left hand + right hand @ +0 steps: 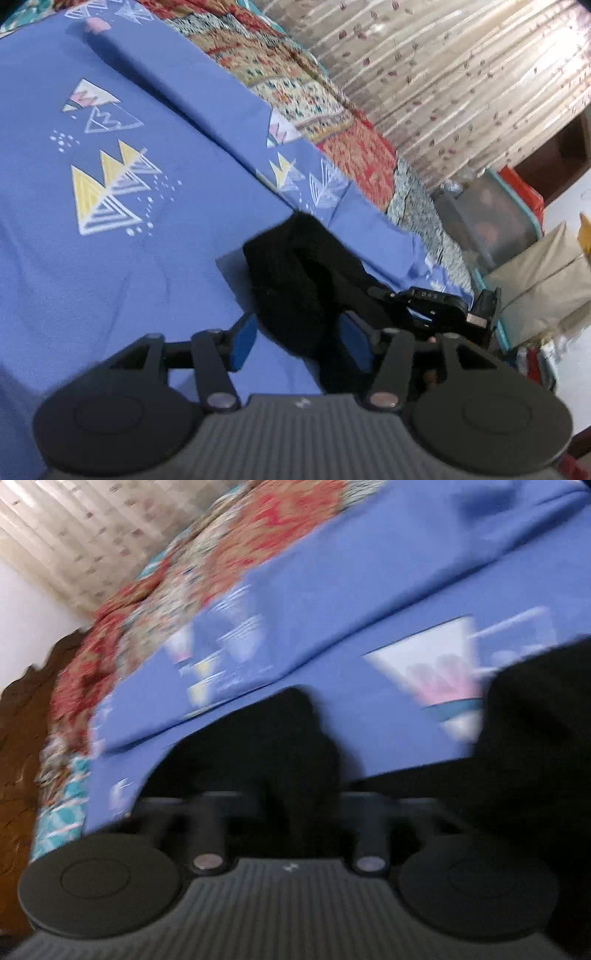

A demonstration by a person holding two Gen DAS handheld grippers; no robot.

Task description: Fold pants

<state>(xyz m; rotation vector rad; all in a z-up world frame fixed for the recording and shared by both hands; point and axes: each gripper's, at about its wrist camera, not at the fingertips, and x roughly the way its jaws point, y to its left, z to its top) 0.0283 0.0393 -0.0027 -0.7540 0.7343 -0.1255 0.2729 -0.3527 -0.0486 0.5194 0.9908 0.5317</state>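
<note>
The black pants (pixel 295 280) are bunched between the blue pads of my left gripper (pixel 301 336), which is shut on the cloth above a blue bed sheet (pixel 110 258). The right gripper's body (pixel 436 302) shows just beyond the cloth, to the right. In the right wrist view, which is blurred by motion, my right gripper (pixel 295 794) is shut on a fold of the black pants (pixel 291 746). More black cloth (pixel 535 757) hangs at the right. The fingertips are hidden in the dark cloth.
The sheet has triangle prints (pixel 107 199). A patterned red quilt (pixel 295 85) lies along the far side of the bed, with a curtain (pixel 461 74) behind. Storage boxes (pixel 495 221) and a cloth bag (pixel 546 280) stand at the right. A wooden headboard (pixel 18 738) is at the left.
</note>
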